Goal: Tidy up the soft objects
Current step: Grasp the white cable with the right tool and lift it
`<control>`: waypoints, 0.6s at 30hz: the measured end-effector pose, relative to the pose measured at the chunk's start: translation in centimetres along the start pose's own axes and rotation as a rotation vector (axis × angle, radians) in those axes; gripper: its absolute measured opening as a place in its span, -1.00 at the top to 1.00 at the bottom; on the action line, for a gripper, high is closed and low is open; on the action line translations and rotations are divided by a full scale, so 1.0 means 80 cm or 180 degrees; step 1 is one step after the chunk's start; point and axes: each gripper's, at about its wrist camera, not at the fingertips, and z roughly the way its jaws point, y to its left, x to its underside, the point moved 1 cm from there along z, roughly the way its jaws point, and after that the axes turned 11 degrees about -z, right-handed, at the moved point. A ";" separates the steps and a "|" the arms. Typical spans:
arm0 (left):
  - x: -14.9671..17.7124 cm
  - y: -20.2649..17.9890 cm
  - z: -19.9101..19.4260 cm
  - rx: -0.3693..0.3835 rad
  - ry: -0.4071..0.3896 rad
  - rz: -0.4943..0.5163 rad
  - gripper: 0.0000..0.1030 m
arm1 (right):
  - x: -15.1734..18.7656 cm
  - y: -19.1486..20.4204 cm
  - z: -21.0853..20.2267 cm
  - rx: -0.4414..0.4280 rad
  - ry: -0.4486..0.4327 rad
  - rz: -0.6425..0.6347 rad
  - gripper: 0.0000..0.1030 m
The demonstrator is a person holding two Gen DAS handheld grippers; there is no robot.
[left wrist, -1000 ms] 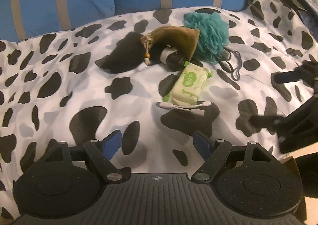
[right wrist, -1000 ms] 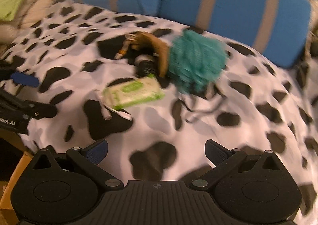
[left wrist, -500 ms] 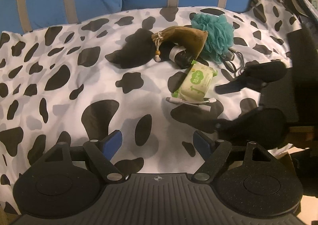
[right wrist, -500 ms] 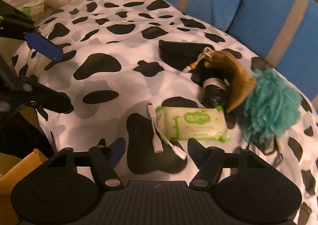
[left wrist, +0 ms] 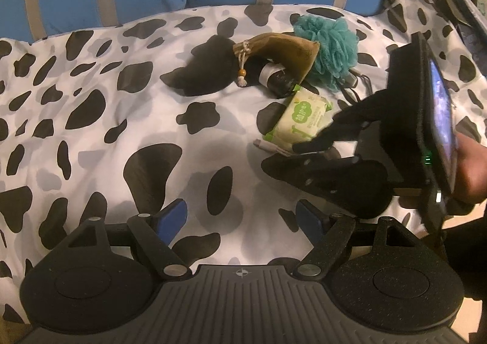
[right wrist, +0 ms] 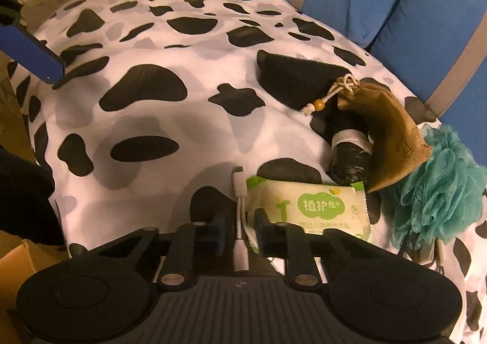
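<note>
- Left gripper (left wrist: 240, 219) is hanging back over the cow-print cover (left wrist: 91, 137), well to the left of the wipes pack (left wrist: 299, 120). Its jaws are standing wide with nothing between them, so it's not the one doing the work here.
- Just left of the wipes pack, the white adapter cable (right wrist: 240, 216) is lying right along the pack's left end, basically touching it. Its long axis is running straight down the line the right gripper (right wrist: 239, 233) is pointing, so the claw is straddling it across its thin width, which looks like the right way round for a pinch.
- The right gripper's jaws are closing down narrow with the cable sitting between them. I can't tell if the pads are actually pressing on it yet.
- The right pad is also sitting right against the pack's left end, so I'm guessing it could snag the wrapper too.
- Right of the wipes pack, the brown drawstring pouch (right wrist: 386, 137) and teal loofah (right wrist: 441, 189) are bunched together, clearly closer to the right hand.
</note>
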 end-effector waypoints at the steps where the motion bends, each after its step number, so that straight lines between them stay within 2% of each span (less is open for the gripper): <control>1: 0.000 0.001 0.000 0.0000 0.0001 -0.0009 -0.52 | 0.002 -0.001 -0.001 -0.0029 0.0027 0.0010 0.83; 6: -0.001 -0.004 0.002 -0.0009 0.0000 0.0021 -0.52 | 0.015 0.000 -0.010 -0.0134 0.0123 -0.0013 0.86; 11: 0.000 -0.009 0.005 -0.0034 0.0010 0.0047 -0.52 | 0.034 0.001 -0.025 -0.0369 0.0295 -0.0003 0.85; 18: 0.001 -0.014 0.010 -0.0065 0.0016 0.0101 -0.52 | 0.042 -0.005 -0.023 -0.0346 0.0259 0.0141 0.72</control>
